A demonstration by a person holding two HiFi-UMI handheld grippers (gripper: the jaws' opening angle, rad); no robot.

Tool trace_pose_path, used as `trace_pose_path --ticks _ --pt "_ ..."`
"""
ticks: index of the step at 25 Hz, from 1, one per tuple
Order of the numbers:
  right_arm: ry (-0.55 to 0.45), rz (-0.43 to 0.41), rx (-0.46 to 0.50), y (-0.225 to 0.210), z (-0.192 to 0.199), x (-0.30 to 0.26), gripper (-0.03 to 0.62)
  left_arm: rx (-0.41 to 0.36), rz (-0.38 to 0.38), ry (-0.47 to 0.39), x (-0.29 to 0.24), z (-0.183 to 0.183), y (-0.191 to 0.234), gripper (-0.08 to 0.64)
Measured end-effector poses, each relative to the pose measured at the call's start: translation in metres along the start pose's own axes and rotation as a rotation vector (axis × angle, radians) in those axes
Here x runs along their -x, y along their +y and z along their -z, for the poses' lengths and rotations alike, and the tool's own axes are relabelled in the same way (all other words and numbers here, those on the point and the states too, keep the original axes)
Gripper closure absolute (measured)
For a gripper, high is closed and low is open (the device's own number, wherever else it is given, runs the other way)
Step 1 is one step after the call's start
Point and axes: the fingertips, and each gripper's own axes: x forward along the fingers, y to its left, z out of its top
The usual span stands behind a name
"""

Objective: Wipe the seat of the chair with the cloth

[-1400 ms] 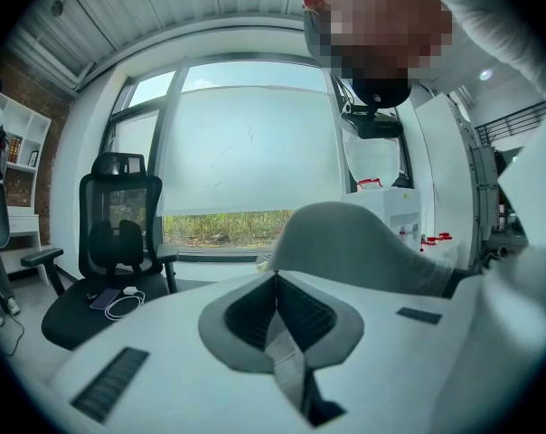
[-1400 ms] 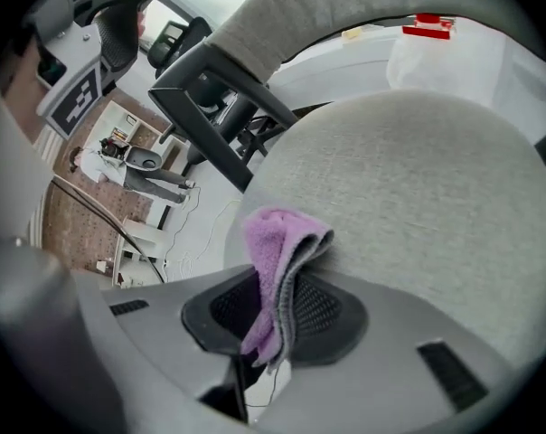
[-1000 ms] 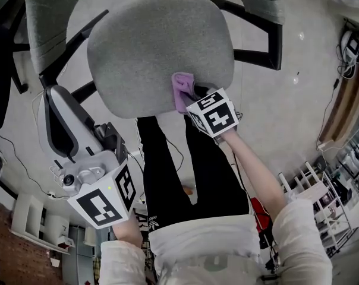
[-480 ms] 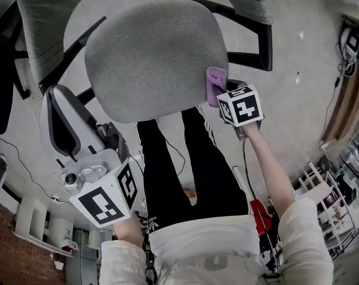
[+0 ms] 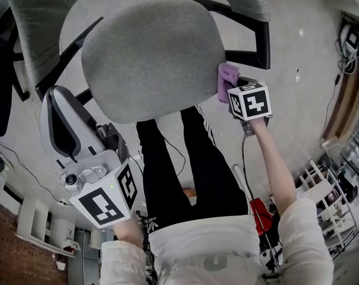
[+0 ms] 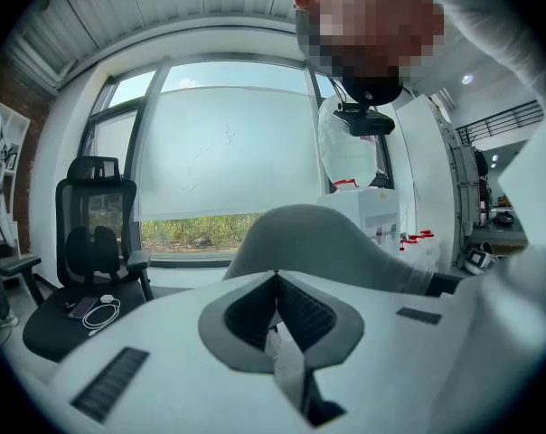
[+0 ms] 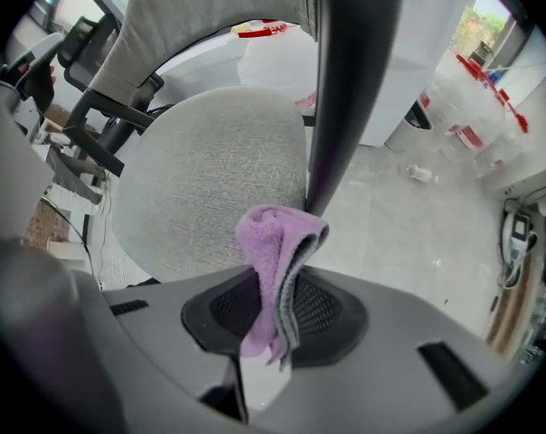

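The pale, glossy floor (image 5: pixel 298 52) lies under everything. On it stands the chair (image 5: pixel 251 46), with black armrest frames and a grey fabric back. Its seat (image 5: pixel 150 58) is a broad, rounded pad in coarse grey woven fabric, lying ahead of the right gripper and to its left. The person's legs (image 5: pixel 167 159), in black trousers, stand between the two grippers, just short of the seat's front edge.

The left gripper (image 6: pixel 275 283) is held low and well away from the seat's left front edge. Its ribbed dark pads are pressed together with nothing between them. Beyond it, a black mesh office chair (image 6: pixel 92 233) stands before a large window (image 6: pixel 228 143).

The right gripper (image 7: pixel 275 319) is at the seat's right edge, its jaws clamped on the cloth (image 7: pixel 273 260). A smooth black armrest post (image 7: pixel 345 80) rises just beyond it.

The cloth is lilac terry, soft and nubby, with a grey layer showing at its folded edge. It is doubled into a narrow strip. Its long axis runs straight out from the jaws, away from the person, and its rounded fold is the far end, tipped slightly toward the post. In the head view the cloth (image 5: pixel 228 79) overlaps the seat's right rim. It seems to press against that rim, though the contact itself is not clear.
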Motion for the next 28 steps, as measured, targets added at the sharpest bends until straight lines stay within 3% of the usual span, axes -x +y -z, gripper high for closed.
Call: trace_pose_path --ticks 8,13,18,22,24,28 --pt "-0.022 0.003 -0.042 0.004 -0.005 0.010 0.505 0.009 0.025 -0.030 0.001 -0.014 -0.009 0.546" --pt "-0.182 -0.052 -0.047 0.038 -0.060 0.069 0.504 0.040 0.028 -0.086 0.006 -0.055 -0.009 0.548" --pt "-0.464 -0.111 0.009 0.098 -0.153 0.194 0.504 0.109 0.056 -0.134 0.023 -0.139 -0.018 0.546" --pt "-0.830 -0.051 0.174 0.140 -0.235 0.344 0.504 0.182 0.067 -0.243 0.017 -0.235 -0.018 0.548" --pt "-1.006 0.002 0.233 0.156 -0.243 0.424 0.504 0.190 0.083 -0.303 0.024 -0.290 -0.019 0.546" --pt "-1.298 0.044 0.266 0.191 -0.211 0.557 0.505 0.160 0.132 -0.363 0.063 -0.364 -0.030 0.547"
